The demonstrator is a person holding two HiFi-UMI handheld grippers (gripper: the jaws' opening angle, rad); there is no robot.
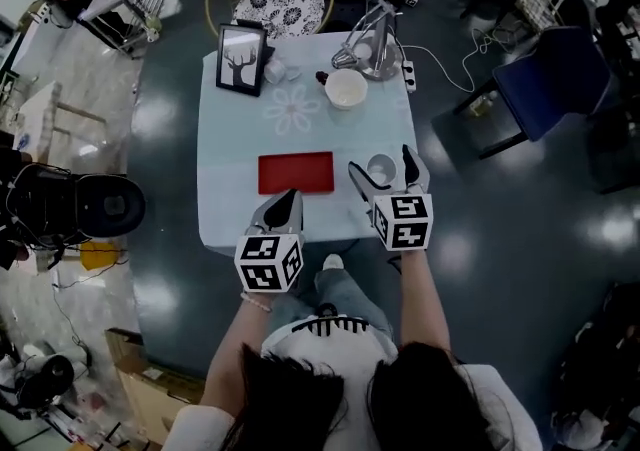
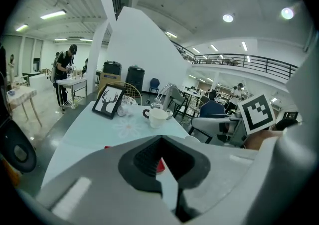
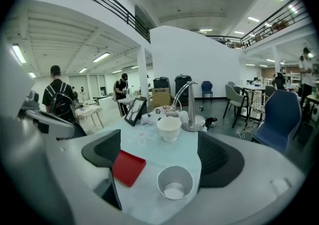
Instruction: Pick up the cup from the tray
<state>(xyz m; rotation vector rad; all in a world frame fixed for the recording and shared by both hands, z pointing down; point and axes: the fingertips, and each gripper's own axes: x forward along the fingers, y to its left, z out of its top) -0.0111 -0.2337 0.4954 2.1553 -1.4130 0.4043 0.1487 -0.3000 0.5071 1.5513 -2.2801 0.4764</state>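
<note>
My right claw (image 3: pixel 159 154) is released, its jaws spread to either side of the cup (image 3: pixel 174 181). The cup stands upright on the counter (image 1: pixel 235 139), just beside the right end of the red tray (image 1: pixel 296 173), not on it. My left claw (image 1: pixel 292 197) is clenched on nothing, its tip near the tray's near edge.

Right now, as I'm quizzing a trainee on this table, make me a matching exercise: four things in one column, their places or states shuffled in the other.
Things
1. grey cup
2. red tray
3. white mug
4. picture frame

Places or states
A. far left part of the table
B. lies empty, near the table's front edge
C. on the table, between the open fingers of the right gripper
D. beside the lamp base

Pairs: 1-C, 2-B, 3-D, 4-A
</note>
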